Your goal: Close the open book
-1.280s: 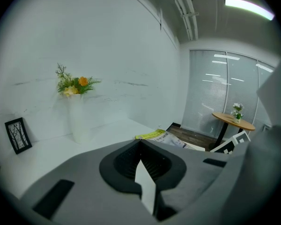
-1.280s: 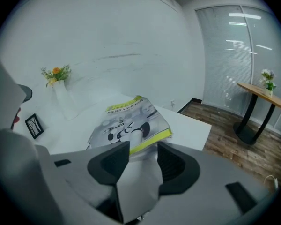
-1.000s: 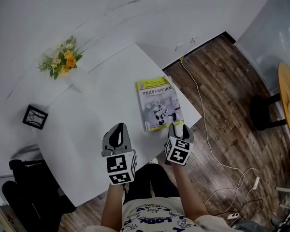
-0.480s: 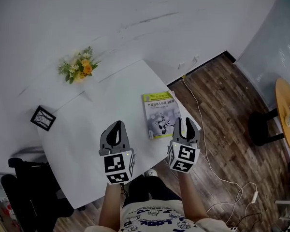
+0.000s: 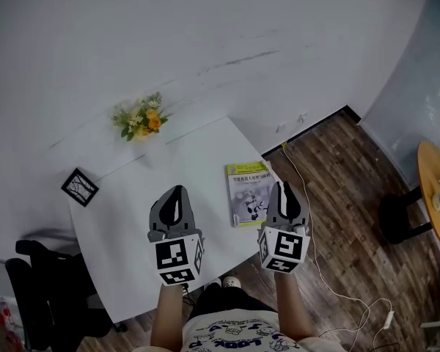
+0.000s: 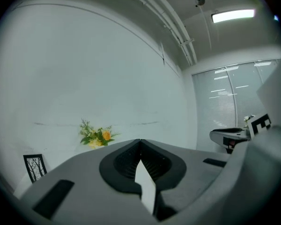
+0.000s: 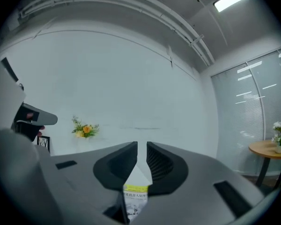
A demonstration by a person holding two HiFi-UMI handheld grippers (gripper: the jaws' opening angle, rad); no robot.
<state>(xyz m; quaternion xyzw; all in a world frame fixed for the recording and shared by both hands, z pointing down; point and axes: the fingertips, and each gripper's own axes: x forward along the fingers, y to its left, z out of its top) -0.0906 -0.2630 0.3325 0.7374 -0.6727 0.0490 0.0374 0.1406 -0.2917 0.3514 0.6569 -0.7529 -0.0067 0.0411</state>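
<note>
The book (image 5: 251,193) lies shut, cover up, near the right edge of the white table (image 5: 132,218). Both grippers hang well above the table and point level at the far wall. My left gripper (image 5: 174,192) is shut, its tips meeting with nothing between them (image 6: 140,141). My right gripper (image 5: 284,187) hovers over the book's right edge; its jaws are closing, a narrow gap still shows (image 7: 142,146) and nothing is in it. Below that gap the book's yellow-banded cover (image 7: 135,201) shows.
A bunch of yellow flowers (image 5: 141,119) and a small black picture frame (image 5: 79,186) stand at the table's far side. A black chair (image 5: 40,284) is at the left. A white cable (image 5: 315,248) runs over the wooden floor; a round wooden table (image 5: 434,189) stands right.
Both grippers have risen away from the table and now point level. The right gripper's jaws have narrowed from wide open to a slit. The book has stayed shut in place.
</note>
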